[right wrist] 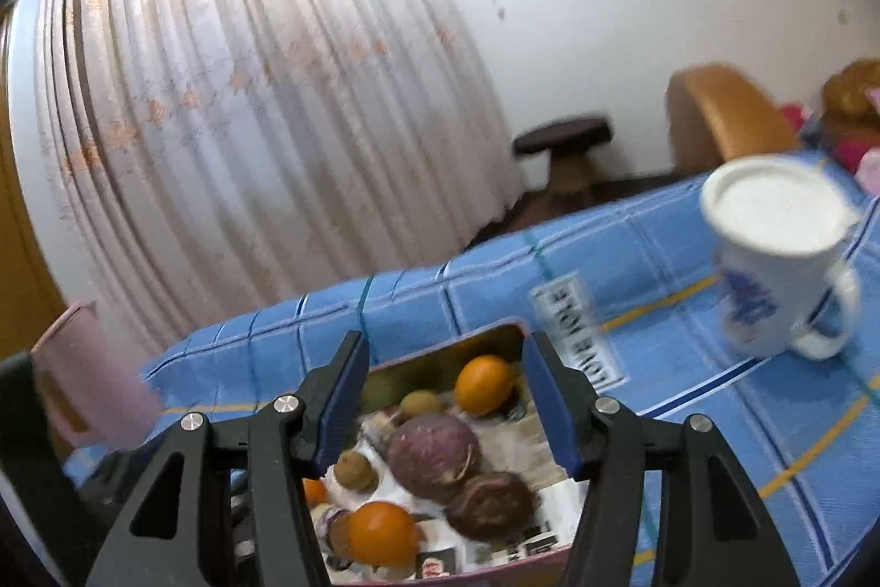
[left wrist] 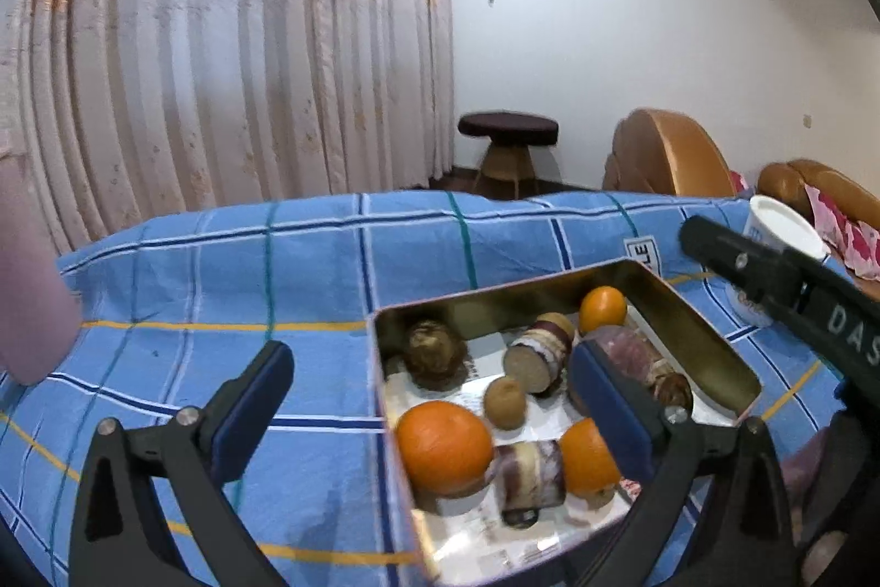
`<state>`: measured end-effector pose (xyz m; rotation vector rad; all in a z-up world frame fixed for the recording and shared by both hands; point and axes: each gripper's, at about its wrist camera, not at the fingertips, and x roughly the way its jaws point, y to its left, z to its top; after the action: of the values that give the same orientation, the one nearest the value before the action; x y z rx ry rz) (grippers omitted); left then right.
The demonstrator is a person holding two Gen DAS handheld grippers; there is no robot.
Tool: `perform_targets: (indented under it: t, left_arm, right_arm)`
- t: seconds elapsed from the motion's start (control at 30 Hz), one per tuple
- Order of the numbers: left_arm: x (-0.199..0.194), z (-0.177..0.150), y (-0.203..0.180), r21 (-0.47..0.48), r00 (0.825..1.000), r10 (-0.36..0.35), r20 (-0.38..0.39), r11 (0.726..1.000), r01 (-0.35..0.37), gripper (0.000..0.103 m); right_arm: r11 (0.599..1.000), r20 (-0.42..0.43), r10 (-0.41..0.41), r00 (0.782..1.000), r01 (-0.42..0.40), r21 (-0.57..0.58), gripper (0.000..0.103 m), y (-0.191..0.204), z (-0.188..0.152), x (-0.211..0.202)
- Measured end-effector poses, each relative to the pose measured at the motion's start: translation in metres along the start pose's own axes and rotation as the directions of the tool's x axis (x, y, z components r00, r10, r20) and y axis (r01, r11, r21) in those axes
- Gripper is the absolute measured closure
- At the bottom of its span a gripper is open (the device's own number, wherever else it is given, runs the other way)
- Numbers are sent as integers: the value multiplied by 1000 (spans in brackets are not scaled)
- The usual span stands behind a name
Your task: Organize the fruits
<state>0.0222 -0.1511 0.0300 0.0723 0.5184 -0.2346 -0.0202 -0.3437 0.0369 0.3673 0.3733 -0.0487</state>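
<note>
A metal tin (left wrist: 709,339) sits on a blue checked cloth (left wrist: 220,279), and it is full of food: three oranges, with the biggest orange (left wrist: 444,446) near the front, a small brown kiwi (left wrist: 505,402) in the middle, and some purple and brown roots. The left gripper (left wrist: 434,400) is wide open with nothing in it, one finger out over the cloth and the other over the tin. The right gripper (right wrist: 443,405) is open and empty too, hanging above the tin, with a white mug (right wrist: 781,251) on the cloth nearby.
</note>
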Motion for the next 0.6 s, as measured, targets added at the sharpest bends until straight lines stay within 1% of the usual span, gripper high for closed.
perform_targets:
  t: [0.03, 0.1, 0.17, 0.27, 0.37, 0.6]
  left_arm:
    - [-6, -2, 3, -2, 1000, 10, 19, 1000, -9, 0]
    - [-17, -5, 11, -7, 998, 16, 53, 1000, -16, 0]
    - [-31, -10, 21, -15, 995, 31, 100, 999, -29, 0]
    - [-43, -16, 30, -23, 990, 51, 131, 999, -48, 0]
    - [-51, -22, 37, -37, 987, 57, 149, 998, -52, 0]
    - [-63, -31, 40, -16, 978, 92, 189, 996, -91, 0]
  right_arm:
    - [1000, 35, -14, 999, 14, -5, 26, 2, -1, -6]
    - [999, 92, -34, 995, 35, -15, 22, 5, -4, -16]
    - [998, 129, -51, 990, 56, -40, 22, 12, -9, -27]
    - [994, 130, -66, 989, 76, -76, 22, 21, -19, -35]
    - [991, 141, -81, 987, 95, -95, 22, 29, -27, -45]
    - [981, 230, -115, 966, 147, -126, 22, 40, -38, -73]
